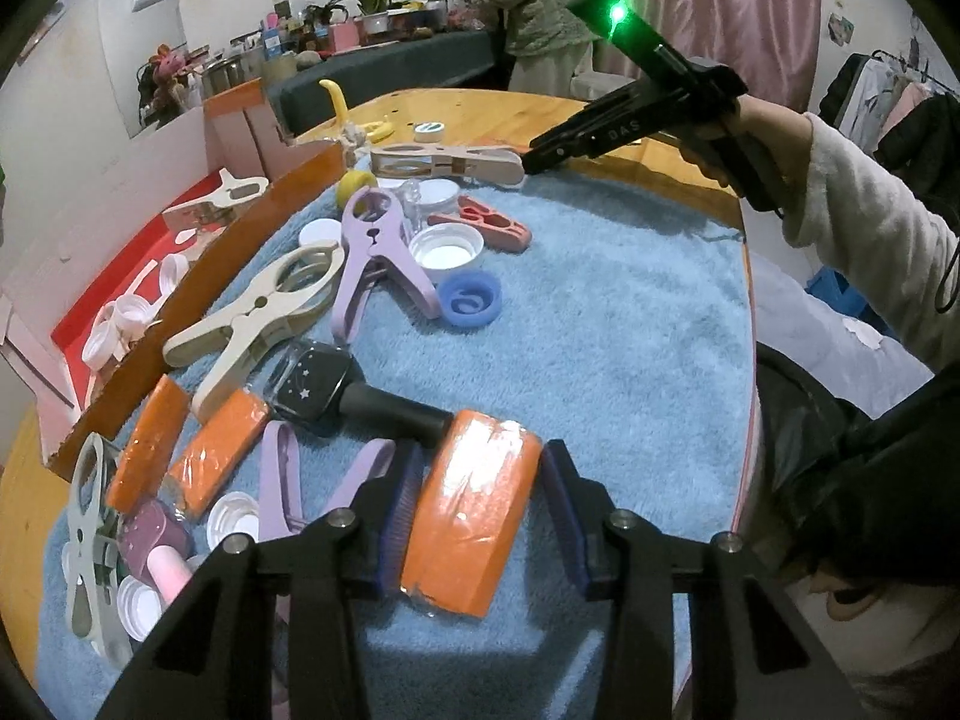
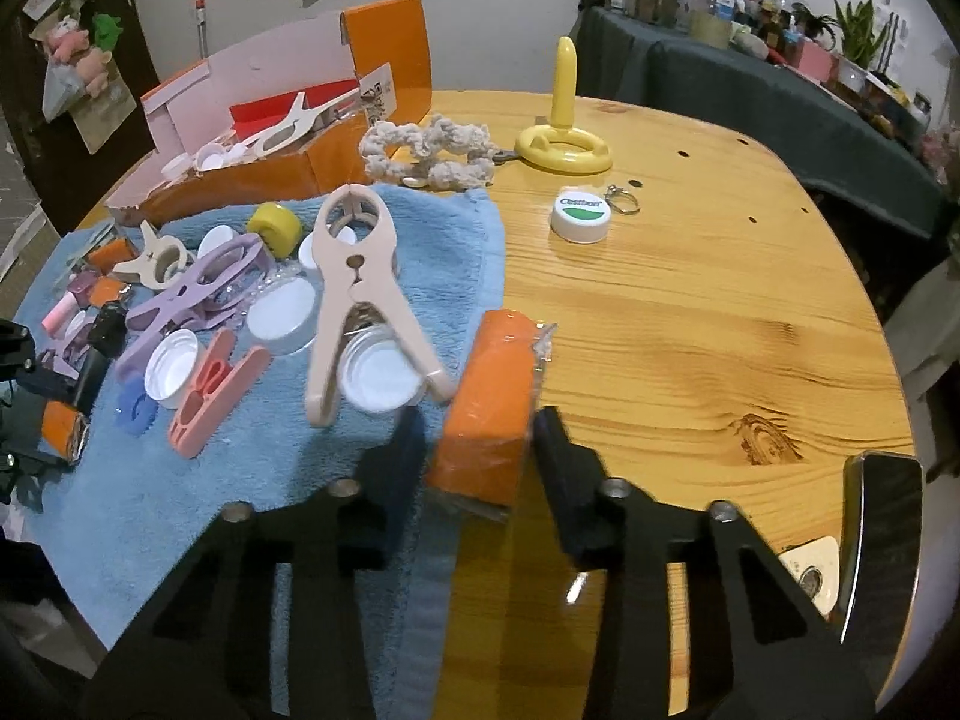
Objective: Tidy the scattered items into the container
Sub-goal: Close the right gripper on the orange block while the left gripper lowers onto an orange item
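The left gripper (image 1: 474, 516) straddles an orange wrapped block (image 1: 465, 510) on the blue towel (image 1: 570, 312): one pad touches it, the other stands just clear, so the grip is not closed. Beside that block lie a black star-patterned bottle (image 1: 324, 375), purple clips and white caps.

The right gripper (image 2: 474, 450) brackets a second orange block (image 2: 489, 402) at the towel's edge, with gaps on both sides. A beige clip (image 2: 354, 294) lies just beside it, over white lids.

The orange container (image 2: 288, 144), beyond the towel, already holds a cream clip and caps.

Only the right wrist view shows the rope toy (image 2: 429, 150), the yellow ring stand (image 2: 564, 144) and a cap reading "Cestbon" (image 2: 581, 213). Only the left wrist view shows a person standing at the far counter.
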A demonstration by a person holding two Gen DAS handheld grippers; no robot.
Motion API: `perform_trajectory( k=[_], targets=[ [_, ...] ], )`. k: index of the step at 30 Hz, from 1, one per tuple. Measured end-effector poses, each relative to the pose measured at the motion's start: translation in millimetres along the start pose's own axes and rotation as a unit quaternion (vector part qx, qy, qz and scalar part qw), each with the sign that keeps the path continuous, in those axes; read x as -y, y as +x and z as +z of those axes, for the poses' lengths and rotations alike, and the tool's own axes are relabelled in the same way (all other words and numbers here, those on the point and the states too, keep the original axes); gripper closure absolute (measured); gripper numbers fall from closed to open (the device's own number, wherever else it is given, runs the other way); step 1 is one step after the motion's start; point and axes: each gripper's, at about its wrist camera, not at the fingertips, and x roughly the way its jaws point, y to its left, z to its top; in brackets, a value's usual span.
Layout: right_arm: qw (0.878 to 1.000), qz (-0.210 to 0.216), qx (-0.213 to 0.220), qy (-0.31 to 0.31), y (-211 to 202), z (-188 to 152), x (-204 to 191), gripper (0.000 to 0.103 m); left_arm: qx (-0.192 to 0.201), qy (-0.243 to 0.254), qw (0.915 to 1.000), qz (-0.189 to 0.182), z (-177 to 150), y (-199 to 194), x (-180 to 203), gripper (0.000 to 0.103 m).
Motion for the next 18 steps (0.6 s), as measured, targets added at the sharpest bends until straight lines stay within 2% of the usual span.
perform_trajectory(
  k=[3,18],
  targets=[
    [1.0,0.0,0.0,0.001,-1.2,-0.9,0.8,0.078,0.001,-0.002,1.0,0.0,-0.1,0.0,-0.4,0.06],
    [0.999,-0.019,0.037,0.013,-18.5,1.2,6.9,0.079,0.029,-0.03,0.9991,0.012,5.3,-13.3,-4.1,0.065]
  ],
)
